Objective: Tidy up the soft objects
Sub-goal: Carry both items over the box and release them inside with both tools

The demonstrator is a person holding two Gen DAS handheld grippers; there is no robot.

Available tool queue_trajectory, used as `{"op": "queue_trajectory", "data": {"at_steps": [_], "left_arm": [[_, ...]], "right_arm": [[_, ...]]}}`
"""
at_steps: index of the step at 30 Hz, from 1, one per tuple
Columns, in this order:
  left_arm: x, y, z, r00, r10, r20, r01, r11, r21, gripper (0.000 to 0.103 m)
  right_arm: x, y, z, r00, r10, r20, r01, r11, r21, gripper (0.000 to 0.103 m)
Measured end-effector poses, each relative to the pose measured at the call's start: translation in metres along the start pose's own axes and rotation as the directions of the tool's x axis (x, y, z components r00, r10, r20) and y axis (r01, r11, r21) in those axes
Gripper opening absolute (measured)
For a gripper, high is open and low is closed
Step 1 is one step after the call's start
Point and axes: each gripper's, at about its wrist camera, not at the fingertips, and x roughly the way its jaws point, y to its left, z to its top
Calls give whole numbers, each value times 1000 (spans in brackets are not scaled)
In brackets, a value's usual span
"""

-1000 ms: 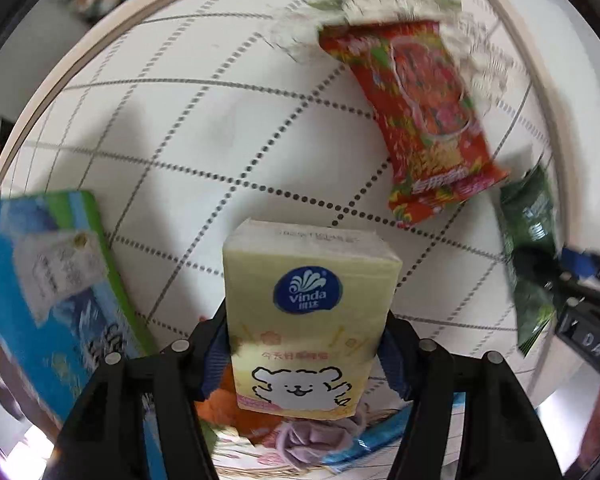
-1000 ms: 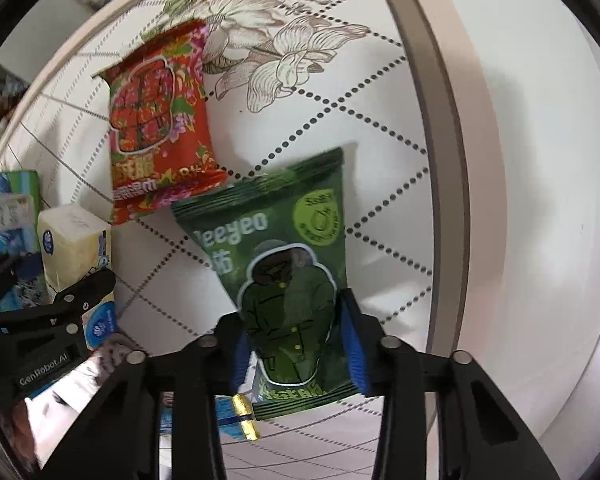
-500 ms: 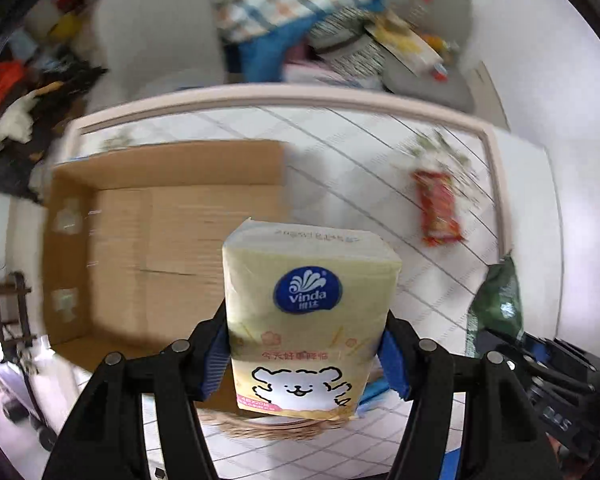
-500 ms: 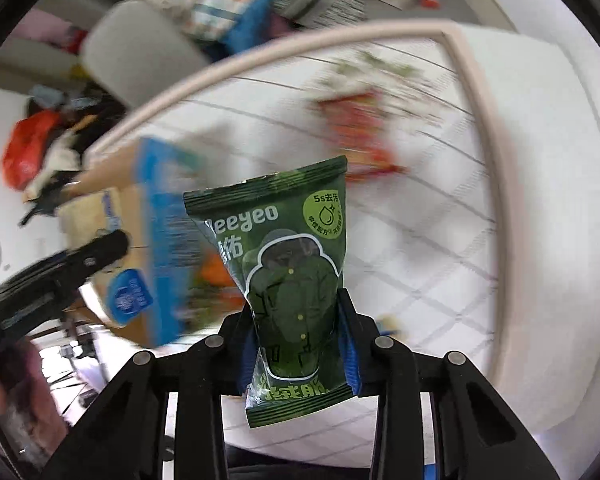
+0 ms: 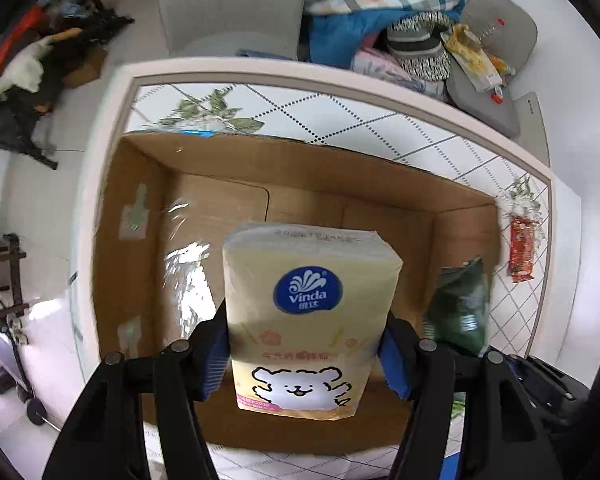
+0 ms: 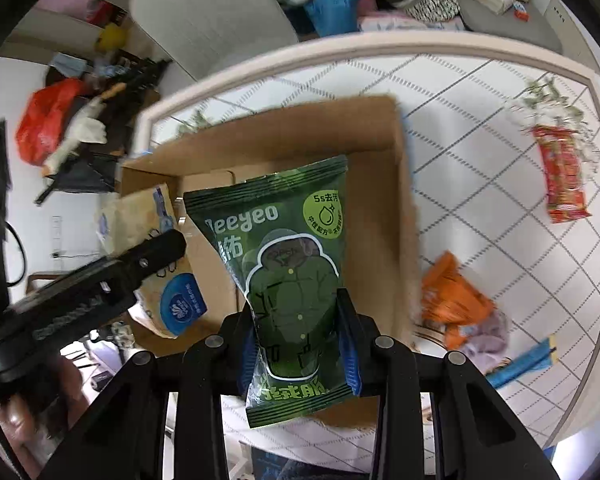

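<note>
My left gripper (image 5: 304, 350) is shut on a yellow Vinda tissue pack (image 5: 304, 312) and holds it above the open cardboard box (image 5: 140, 184). My right gripper (image 6: 298, 340) is shut on a green wipes packet (image 6: 284, 264), also held over the box (image 6: 376, 136). The left gripper (image 6: 100, 284) and its tissue pack (image 6: 164, 284) show at the left of the right wrist view. The green packet (image 5: 458, 308) shows at the right of the left wrist view. A red snack packet (image 6: 562, 176) lies on the table far right.
The box stands on a white tiled table (image 5: 380, 120) with a raised rim. An orange packet (image 6: 452, 296), a purple cloth (image 6: 488, 336) and a blue item (image 6: 528, 360) lie right of the box. Chairs with bedding (image 5: 372, 8) stand beyond the table.
Both grippers have lifted their packs off the table and swung left, from over the tiles to above the cardboard box. Both grips are unchanged.
</note>
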Motion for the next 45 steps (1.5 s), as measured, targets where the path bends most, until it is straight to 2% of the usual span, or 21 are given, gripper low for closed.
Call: {"op": "queue_trajectory", "data": {"at_steps": [4,6,11,13,14,15,17,18,19,20,21,23,28,34,39,42,45], "left_arm": [[35,8,18,998,-35,-61,36,999,27,61],[49,10,25,995,-48,-82,51,998,37,61],[67,5,31,993,-26,-111,36,996,87,62],[70,2,32,992,-6,-124,21,993,115,62],[71,0,32,991,-2,-132,19,992,128,63],[69,0,32,992,-5,-126,22,991,131,65],[63,2,31,995,-6,-102,20,991,135,75],[59,2,29,996,-4,-91,17,990,143,88],[55,3,28,997,8,-78,4,989,147,95],[50,4,25,998,18,-58,-9,988,152,95],[44,6,21,999,29,-34,-23,987,156,95],[35,9,13,999,50,-3,-48,986,161,98],[9,14,-17,995,79,67,-90,980,180,101],[-18,9,-51,988,81,132,-103,980,171,102],[-47,-9,-75,979,76,189,-107,981,163,102],[-69,-40,-88,970,89,225,-132,974,182,102],[-80,-83,-100,974,66,217,-112,971,212,102]], "right_arm": [[44,8,15,996,-85,-22,85,996,22,37],[58,9,20,994,-103,-30,103,994,31,37],[84,9,34,988,-154,3,153,988,34,38],[88,8,38,989,-145,9,144,989,35,52],[89,7,39,990,-141,13,140,989,37,63],[88,8,39,990,-140,20,139,990,37,71],[85,11,36,985,-168,38,167,986,24,77],[83,13,33,982,-184,48,184,983,13,80],[78,17,31,980,-191,55,191,982,6,81],[75,19,26,975,-215,60,216,976,-3,85],[73,21,26,973,-222,61,223,975,-7,92],[66,22,20,972,-223,70,225,974,-26,100],[50,27,-1,959,-270,86,276,959,-59,103],[12,21,-39,963,-243,117,254,963,-90,103],[-19,12,-66,977,-156,146,171,980,-102,103],[-42,-12,-77,982,-103,159,115,991,-66,103],[-74,-64,-88,982,-68,177,64,998,25,103]]}}
